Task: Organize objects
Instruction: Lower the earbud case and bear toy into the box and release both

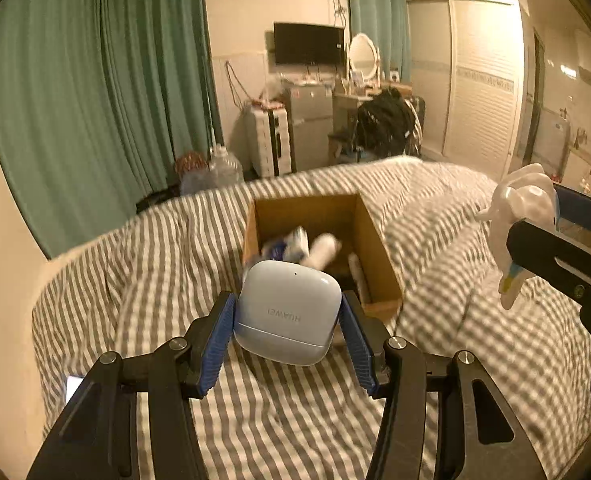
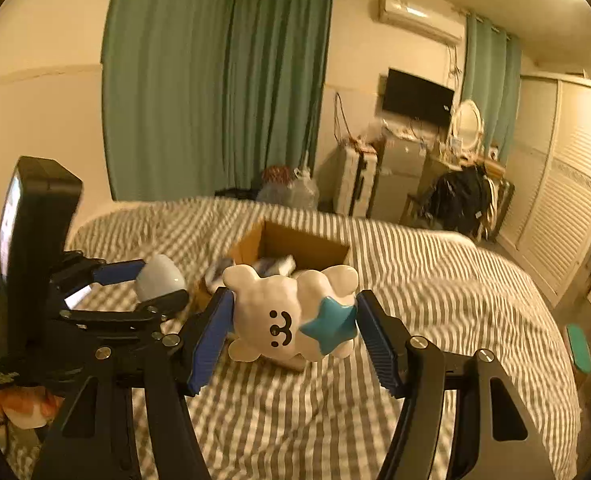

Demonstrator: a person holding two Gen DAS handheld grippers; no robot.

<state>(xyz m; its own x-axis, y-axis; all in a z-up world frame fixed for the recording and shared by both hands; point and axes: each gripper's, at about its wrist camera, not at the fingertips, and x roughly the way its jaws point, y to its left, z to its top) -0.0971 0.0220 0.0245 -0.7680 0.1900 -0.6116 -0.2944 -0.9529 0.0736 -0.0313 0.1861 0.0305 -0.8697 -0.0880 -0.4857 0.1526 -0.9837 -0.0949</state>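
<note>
Where the two ribbed blue pads [image 1: 218,344] of the left gripper [image 1: 287,316] meet its load, a pale blue earbud case [image 1: 288,312] is seen clamped by its sides. The case is a smooth, rounded-square plastic shell with a seam line near its lower edge, a small dot near its upper edge, and embossed HUAWEI lettering read upside down. It is held above the bedcover, just in front of an open cardboard box [image 1: 379,256].

The box is shown as a plain brown corrugated carton with upright walls, resting on the striped bedcover [image 1: 143,280]. Several white and blue items [image 1: 295,246] are seen lying inside; their kinds cannot be told through the blur. The bedcover is a soft, rumpled fabric patterned in grey and white stripes.

From the right wrist view, the right gripper [image 2: 291,322] is shown closed on a bear figurine [image 2: 279,316], with its ribbed blue pads [image 2: 211,340] pressed to the figurine's flanks. The figurine is glossy and white, built of rounded lobes for ears and limbs, marked with a small black face and a raised teal star. It is held over the bedcover, in front of the carton's near wall. In the left wrist view the same figurine [image 1: 519,224] is seen at the right edge, well apart from the case.

Teal pleated curtains [image 1: 95,92] are hung behind the bed.
</note>
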